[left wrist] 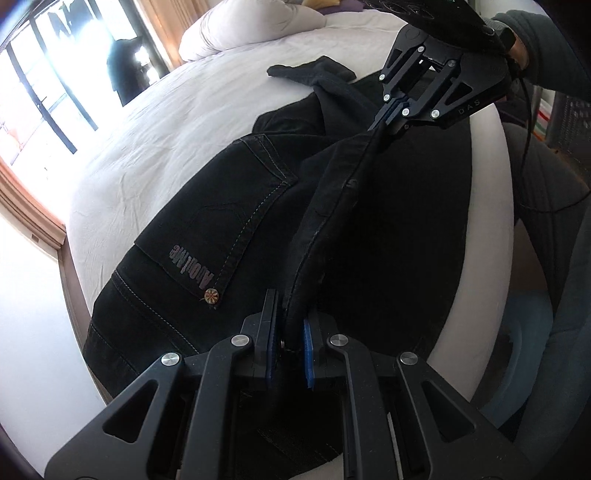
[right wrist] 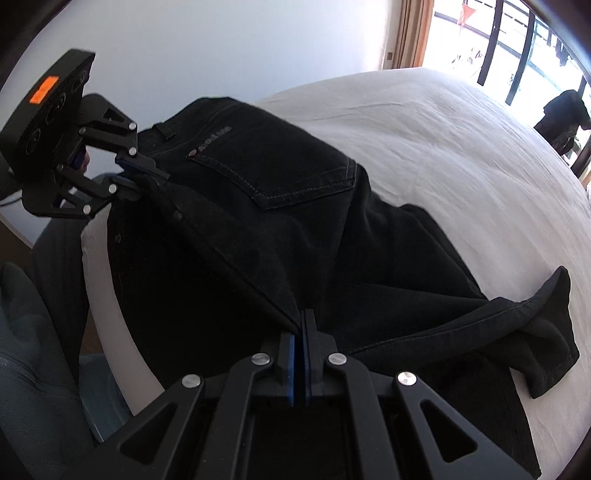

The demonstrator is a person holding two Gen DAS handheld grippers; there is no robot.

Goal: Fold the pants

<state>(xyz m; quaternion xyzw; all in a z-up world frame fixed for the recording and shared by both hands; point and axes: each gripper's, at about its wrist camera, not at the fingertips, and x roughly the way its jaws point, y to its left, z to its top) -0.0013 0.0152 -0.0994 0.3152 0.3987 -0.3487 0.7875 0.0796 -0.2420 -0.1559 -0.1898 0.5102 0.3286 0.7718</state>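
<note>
Left wrist view looks across a bed [left wrist: 155,147] covered with a pale, lightly creased sheet, a white pillow [left wrist: 251,29] lying at its far end. Beyond the bed edge stand a beige curtain [left wrist: 162,33] and a bright window [left wrist: 44,92] with dark bars; a plain white wall [right wrist: 221,44] shows behind the bed in the right wrist view. Black pants [left wrist: 229,206] lie spread on the sheet, the back pocket [left wrist: 236,218] with its pale stitching and printed lettering facing up, and one leg end [right wrist: 546,332] lying folded and rumpled on the sheet near the right gripper. The left gripper [left wrist: 290,332] is clamped on the raised edge of the fabric at the waist end, the cloth pinched between its blue pads [left wrist: 307,350]. The right gripper [right wrist: 298,354] has its pads pressed together on a lifted fold farther down the same edge, so a taut ridge of cloth runs between the two tools. A sleeved forearm [left wrist: 535,48] reaches in behind the right gripper, and the person's grey-trousered legs [left wrist: 543,192] stand against the near side of the bed. A basket-like container [left wrist: 569,122] sits on the floor beyond, only partly seen.
</note>
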